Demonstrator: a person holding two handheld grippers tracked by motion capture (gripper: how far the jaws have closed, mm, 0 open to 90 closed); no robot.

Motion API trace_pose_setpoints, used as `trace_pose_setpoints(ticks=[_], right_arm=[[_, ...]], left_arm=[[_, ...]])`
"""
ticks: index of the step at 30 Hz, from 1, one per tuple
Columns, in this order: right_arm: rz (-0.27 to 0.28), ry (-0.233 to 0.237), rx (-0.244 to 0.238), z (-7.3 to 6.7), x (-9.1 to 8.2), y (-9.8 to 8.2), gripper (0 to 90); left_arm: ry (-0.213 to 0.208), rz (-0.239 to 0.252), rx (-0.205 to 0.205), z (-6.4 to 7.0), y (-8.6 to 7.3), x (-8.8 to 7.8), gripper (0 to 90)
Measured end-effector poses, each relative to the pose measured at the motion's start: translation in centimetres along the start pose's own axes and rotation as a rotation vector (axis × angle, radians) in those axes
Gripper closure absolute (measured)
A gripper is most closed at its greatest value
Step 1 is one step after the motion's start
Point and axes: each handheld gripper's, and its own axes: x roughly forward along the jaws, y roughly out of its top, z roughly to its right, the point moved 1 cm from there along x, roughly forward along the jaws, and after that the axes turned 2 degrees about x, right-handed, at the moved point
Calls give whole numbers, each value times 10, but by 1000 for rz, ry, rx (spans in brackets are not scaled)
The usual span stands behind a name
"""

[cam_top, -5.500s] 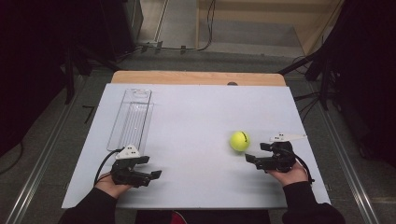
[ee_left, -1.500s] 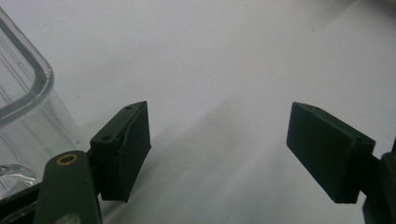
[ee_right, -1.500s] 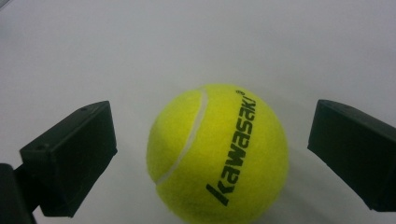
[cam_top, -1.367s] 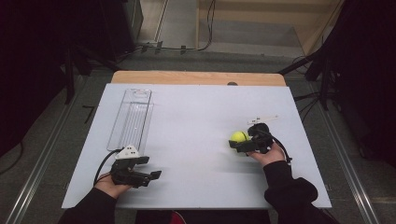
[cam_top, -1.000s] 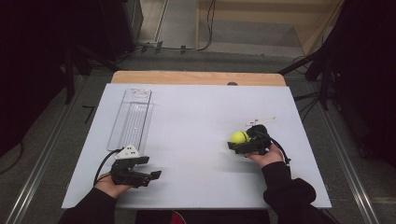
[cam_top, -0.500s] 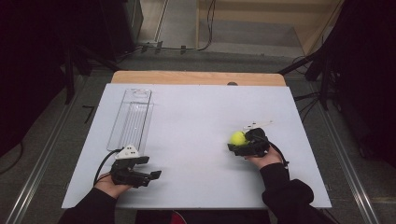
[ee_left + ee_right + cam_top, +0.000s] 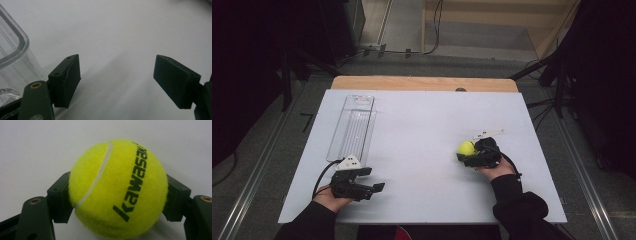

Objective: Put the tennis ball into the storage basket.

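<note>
The left gripper (image 7: 117,85) holds its two black jaws wide apart over the white table (image 7: 120,32), with nothing between them. A clear plastic container (image 7: 12,57) stands just beside the left-hand jaw, its rounded rim curving above that jaw.

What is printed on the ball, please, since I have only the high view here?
Observer: The right gripper view shows "kawasaki" in black letters on the tennis ball.
Operator: Do the jaws really press on it?
Observer: Yes, the right gripper has just closed, and both pads sit against the ball's sides.
Operator: And is anything between the left jaws?
Observer: No, the left gripper stands open over bare white table, with the clear tray's rounded corner just beside one jaw.
</note>
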Motion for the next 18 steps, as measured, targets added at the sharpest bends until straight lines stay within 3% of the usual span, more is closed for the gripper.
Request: trace_pose_setpoints(ticks=[10, 18], right_arm=[[37, 15, -7, -3, -7, 5, 238], [117, 48, -35, -10, -26, 17, 238]], left_arm=[[1, -1, 0, 0, 0, 0, 226], [0, -2, 3, 0, 0, 0, 226]])
